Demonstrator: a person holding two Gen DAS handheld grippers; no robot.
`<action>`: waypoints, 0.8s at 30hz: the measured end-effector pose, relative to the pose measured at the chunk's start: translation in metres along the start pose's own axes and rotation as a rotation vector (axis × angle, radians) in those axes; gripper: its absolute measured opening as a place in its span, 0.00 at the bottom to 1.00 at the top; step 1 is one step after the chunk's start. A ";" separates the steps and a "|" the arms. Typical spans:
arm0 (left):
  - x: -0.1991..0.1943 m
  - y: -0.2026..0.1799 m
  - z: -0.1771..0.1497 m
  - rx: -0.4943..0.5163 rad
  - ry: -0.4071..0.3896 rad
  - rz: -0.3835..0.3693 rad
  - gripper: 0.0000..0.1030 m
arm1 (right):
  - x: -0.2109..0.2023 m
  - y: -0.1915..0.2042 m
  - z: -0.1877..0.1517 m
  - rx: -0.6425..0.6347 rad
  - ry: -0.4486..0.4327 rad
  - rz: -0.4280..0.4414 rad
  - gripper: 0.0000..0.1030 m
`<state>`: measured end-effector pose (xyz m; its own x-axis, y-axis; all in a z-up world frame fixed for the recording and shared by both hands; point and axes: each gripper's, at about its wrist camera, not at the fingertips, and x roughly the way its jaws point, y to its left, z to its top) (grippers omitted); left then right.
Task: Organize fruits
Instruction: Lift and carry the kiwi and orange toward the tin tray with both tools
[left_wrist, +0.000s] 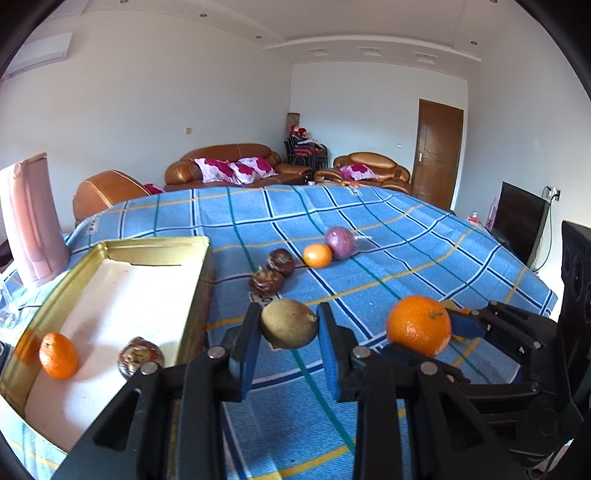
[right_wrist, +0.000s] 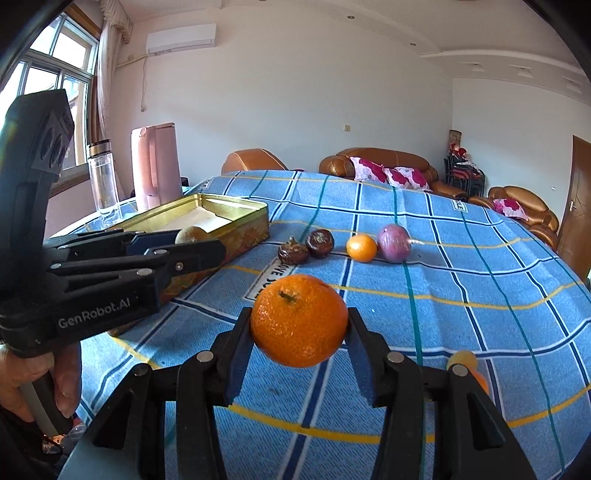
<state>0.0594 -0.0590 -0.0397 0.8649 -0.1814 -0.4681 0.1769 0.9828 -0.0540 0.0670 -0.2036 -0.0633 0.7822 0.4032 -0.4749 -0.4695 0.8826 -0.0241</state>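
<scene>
Three oranges (left_wrist: 419, 325), four passion fruits (left_wrist: 280, 262), one tin (left_wrist: 201, 266).

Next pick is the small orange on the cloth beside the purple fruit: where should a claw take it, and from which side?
Grip the small orange across its round middle, coming down from above with one finger toward the camera and one toward the sofas. The purple fruit sits close on its right and a dark wrinkled fruit lies to its left, so the near and far sides look freest.

Daylight is streaming from the window (right_wrist: 55, 74) left of the right gripper, glaring off the tin's (left_wrist: 201, 258) white floor. Fisheye bending is curving walls and darkening corners. Fruit nearest each lens is blurring slightly; shadows are staying soft.
</scene>
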 end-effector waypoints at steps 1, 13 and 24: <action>-0.002 0.001 0.001 -0.005 -0.003 0.001 0.31 | 0.000 0.002 0.002 -0.004 -0.003 0.003 0.49; -0.011 0.023 0.002 -0.044 -0.008 0.042 0.31 | 0.005 0.015 0.014 -0.032 -0.021 0.027 0.49; -0.017 0.048 -0.001 -0.082 -0.006 0.078 0.31 | 0.016 0.031 0.025 -0.066 -0.018 0.055 0.49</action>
<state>0.0530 -0.0092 -0.0355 0.8772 -0.1043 -0.4686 0.0702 0.9935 -0.0897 0.0745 -0.1640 -0.0498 0.7616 0.4550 -0.4615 -0.5373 0.8414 -0.0571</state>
